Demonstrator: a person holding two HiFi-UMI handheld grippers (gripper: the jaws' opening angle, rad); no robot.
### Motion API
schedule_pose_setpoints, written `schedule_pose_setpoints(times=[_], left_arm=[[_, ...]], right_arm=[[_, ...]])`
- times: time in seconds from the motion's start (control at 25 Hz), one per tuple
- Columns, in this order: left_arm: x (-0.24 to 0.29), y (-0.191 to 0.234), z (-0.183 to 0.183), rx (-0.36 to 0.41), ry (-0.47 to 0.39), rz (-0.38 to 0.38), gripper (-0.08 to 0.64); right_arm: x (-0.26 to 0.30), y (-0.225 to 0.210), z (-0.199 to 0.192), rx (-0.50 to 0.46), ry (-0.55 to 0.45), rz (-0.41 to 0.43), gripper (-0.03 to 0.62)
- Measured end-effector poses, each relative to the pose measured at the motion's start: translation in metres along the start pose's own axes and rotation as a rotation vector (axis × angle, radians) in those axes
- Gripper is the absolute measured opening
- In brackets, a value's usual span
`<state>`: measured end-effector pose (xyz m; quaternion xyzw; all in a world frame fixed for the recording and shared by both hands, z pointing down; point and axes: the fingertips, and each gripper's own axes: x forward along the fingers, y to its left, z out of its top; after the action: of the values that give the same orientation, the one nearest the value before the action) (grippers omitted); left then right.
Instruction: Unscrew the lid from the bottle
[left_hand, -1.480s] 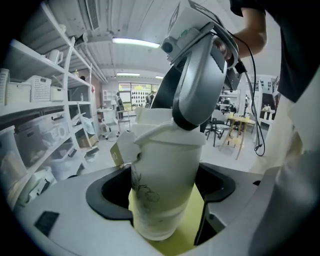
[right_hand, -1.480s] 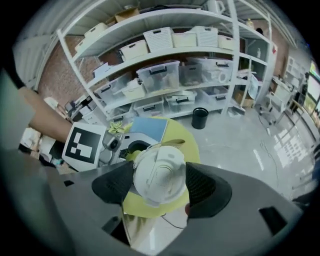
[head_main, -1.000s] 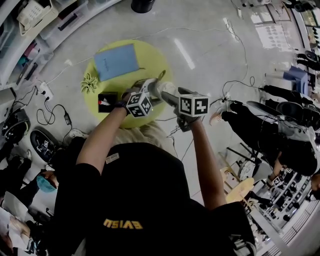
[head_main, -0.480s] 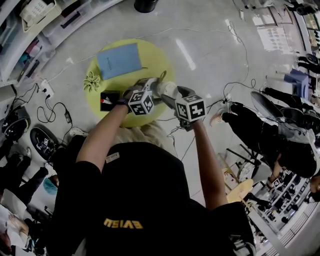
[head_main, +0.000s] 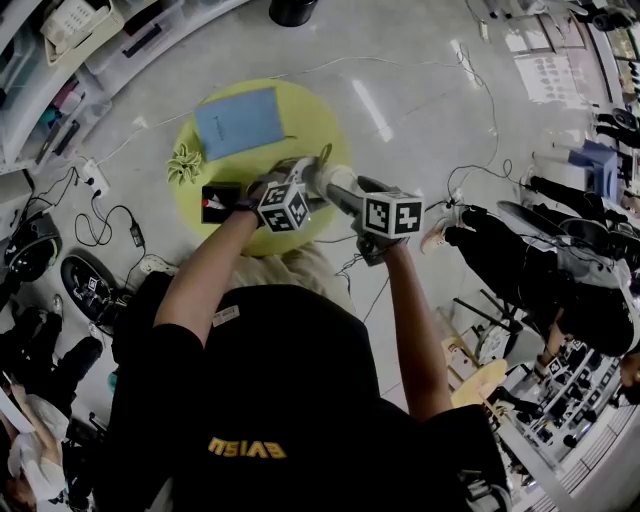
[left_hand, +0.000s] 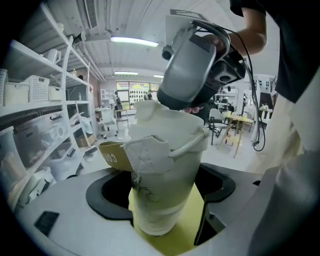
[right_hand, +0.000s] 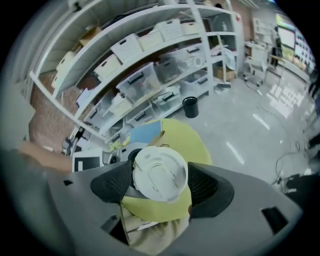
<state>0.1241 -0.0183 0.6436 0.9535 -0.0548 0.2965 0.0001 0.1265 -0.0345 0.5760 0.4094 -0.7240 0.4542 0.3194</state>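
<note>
A white bottle (left_hand: 165, 170) with a torn paper label stands upright between the pads of my left gripper (left_hand: 165, 202), which is shut on its body and holds it above the yellow round table (head_main: 300, 110). My right gripper (right_hand: 160, 177) comes down from above, and its two black pads press on the edges of the bottle's round white lid (right_hand: 160, 174). In the head view both grippers meet over the table's near edge, the left gripper (head_main: 298, 180) beside the right gripper (head_main: 343, 192), with the bottle (head_main: 325, 180) between them.
On the table lie a blue notebook (head_main: 238, 122), a small green plant-like thing (head_main: 182, 162) and a black box (head_main: 220, 200). Cables (head_main: 110, 225) trail over the floor. Shelves with storage bins (right_hand: 150, 75) run along the far side.
The right gripper's marker cube has shifted slightly at the lid and come back. The left gripper and the bottle have kept still.
</note>
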Motion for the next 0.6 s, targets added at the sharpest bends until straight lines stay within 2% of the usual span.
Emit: schedule_pose_setpoints(times=[0.04,0.12,0.24,0.28,0.36,0.44,0.6], left_arm=[[0.0,0.0,0.0,0.001,0.0,0.001,0.407],[0.001,0.0,0.001,0.004,0.001,0.002,0.407],[0.003,-0.001,0.002,0.008,0.004,0.001,0.407],[0.003,-0.001,0.002,0.01,0.005,0.0,0.407],[0.003,0.0,0.002,0.01,0.003,0.003,0.407],[0.002,0.001,0.001,0.006,0.002,0.009,0.407],[0.001,-0.002,0.001,0.011,0.003,0.002,0.407]], right_arm=[[-0.001,-0.001,0.0,0.061,-0.008,-0.002,0.35],[0.0,-0.004,-0.003,0.092,0.01,-0.031,0.356],[0.004,-0.008,-0.012,0.031,0.069,-0.088,0.356],[0.004,-0.007,-0.013,0.011,0.077,-0.091,0.328],[0.006,-0.004,-0.012,-0.025,0.082,-0.084,0.328],[0.006,-0.002,-0.011,-0.095,0.093,-0.077,0.328],[0.006,0.006,-0.012,-0.33,0.126,-0.058,0.328]])
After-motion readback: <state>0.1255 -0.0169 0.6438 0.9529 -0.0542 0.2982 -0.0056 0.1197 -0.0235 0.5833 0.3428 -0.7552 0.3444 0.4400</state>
